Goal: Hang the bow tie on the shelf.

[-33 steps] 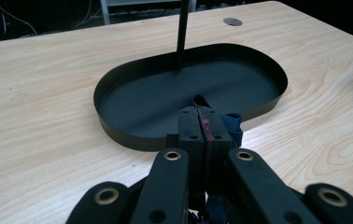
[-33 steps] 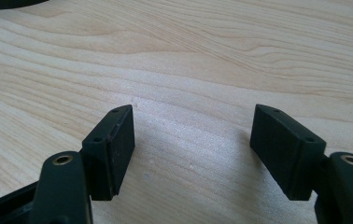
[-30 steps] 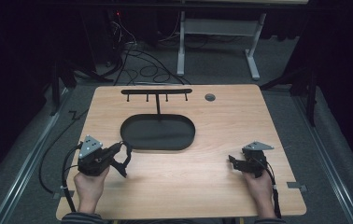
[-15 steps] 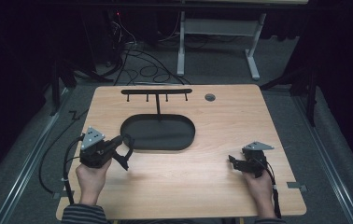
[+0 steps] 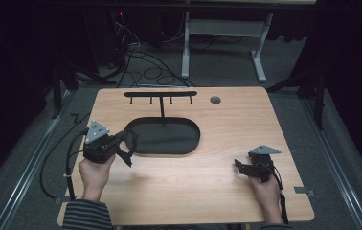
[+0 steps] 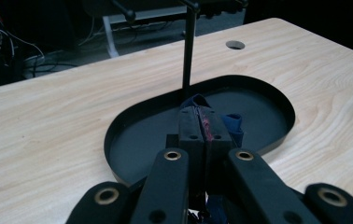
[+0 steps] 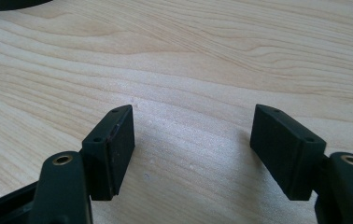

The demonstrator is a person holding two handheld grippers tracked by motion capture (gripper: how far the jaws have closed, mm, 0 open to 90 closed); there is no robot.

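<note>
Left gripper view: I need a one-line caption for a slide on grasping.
Left gripper shut on a blue strap, above the black oval tray with its upright post.

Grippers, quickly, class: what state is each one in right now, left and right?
Left gripper: jaws closed on a dark blue strap, over the black tray.
Right gripper: jaws open, holding nothing, above the wooden table.

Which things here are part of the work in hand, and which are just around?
In use:
- left hand-held gripper, shut on a blue strap
- black stand with a hook bar, rising from its oval tray

Just around:
- right hand-held gripper, open over bare wood
- round hole in the table
- cables on the floor
- white desk frame
</note>
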